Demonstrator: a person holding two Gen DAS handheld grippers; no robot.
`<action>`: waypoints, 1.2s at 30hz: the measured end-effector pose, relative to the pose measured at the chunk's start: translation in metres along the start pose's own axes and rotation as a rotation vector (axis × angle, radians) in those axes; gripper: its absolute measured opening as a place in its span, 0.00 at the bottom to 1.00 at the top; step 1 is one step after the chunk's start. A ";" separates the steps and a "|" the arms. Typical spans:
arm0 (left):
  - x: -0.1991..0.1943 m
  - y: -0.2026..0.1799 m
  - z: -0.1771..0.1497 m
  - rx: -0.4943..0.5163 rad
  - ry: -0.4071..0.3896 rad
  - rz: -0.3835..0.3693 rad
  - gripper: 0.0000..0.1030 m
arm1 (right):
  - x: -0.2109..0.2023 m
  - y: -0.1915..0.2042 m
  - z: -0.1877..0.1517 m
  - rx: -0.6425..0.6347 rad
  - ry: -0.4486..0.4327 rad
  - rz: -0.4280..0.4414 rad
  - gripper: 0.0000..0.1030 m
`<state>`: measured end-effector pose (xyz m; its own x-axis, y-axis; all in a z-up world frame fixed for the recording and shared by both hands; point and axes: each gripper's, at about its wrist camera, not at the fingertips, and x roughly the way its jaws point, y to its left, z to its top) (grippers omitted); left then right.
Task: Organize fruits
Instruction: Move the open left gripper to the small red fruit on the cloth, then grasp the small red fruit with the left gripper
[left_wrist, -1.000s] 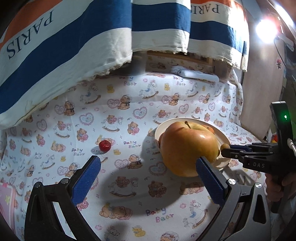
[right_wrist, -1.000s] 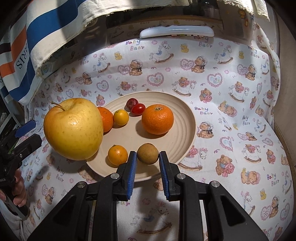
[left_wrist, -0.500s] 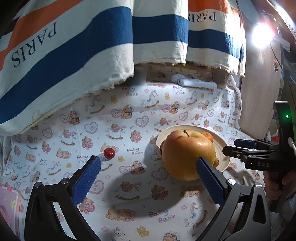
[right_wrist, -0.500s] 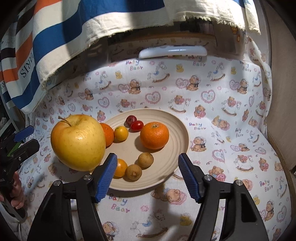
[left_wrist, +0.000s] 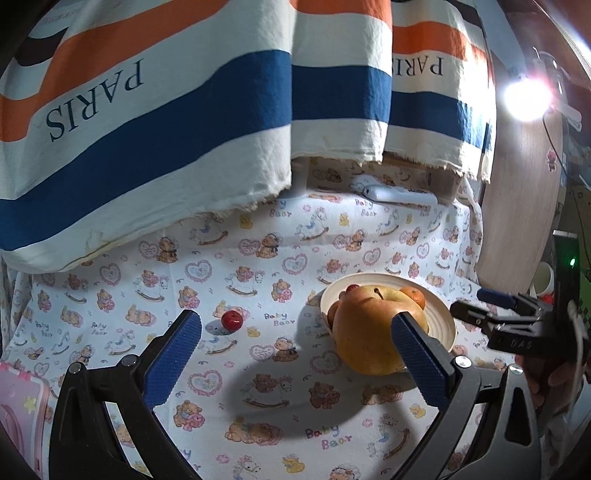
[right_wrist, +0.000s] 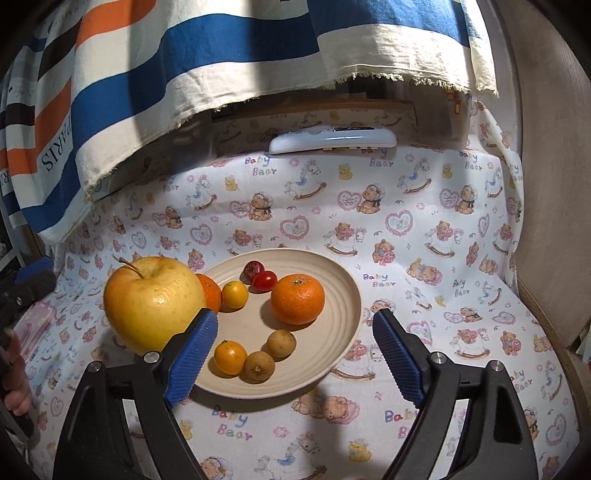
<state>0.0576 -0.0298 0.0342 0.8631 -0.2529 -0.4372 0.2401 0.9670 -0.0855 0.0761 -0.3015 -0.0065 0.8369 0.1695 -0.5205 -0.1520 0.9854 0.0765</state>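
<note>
Yellow apple (right_wrist: 153, 302) rests on the teddy-bear cloth (right_wrist: 424, 258) against the left rim of the beige plate (right_wrist: 347, 295), which holds an orange (right_wrist: 297, 294), small citrus, two brown fruits and two red ones. A small red fruit (left_wrist: 231, 320) lies apart on the cloth. Left gripper (left_wrist: 295, 354) and right gripper (right_wrist: 295, 354) both hover with jaws spread wide, holding nothing

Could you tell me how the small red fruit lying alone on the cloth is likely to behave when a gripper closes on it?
The small red fruit looks round and glossy, so it may roll or slip from the pads. It is tiny beside the open left gripper, so probably very light. The soft cloth may slow rolling.
</note>
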 end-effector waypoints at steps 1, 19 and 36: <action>-0.002 0.001 0.001 -0.005 -0.003 0.000 0.99 | 0.001 0.000 0.000 -0.003 0.005 0.002 0.85; 0.044 0.049 0.042 -0.144 0.288 0.132 0.64 | -0.007 0.022 0.049 -0.063 -0.027 -0.099 0.77; 0.143 0.063 0.027 -0.230 0.571 0.131 0.33 | 0.058 0.074 0.081 -0.042 0.187 0.075 0.33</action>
<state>0.2085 -0.0060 -0.0097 0.4900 -0.1368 -0.8609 -0.0080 0.9869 -0.1614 0.1558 -0.2176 0.0384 0.7108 0.2324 -0.6639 -0.2351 0.9681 0.0872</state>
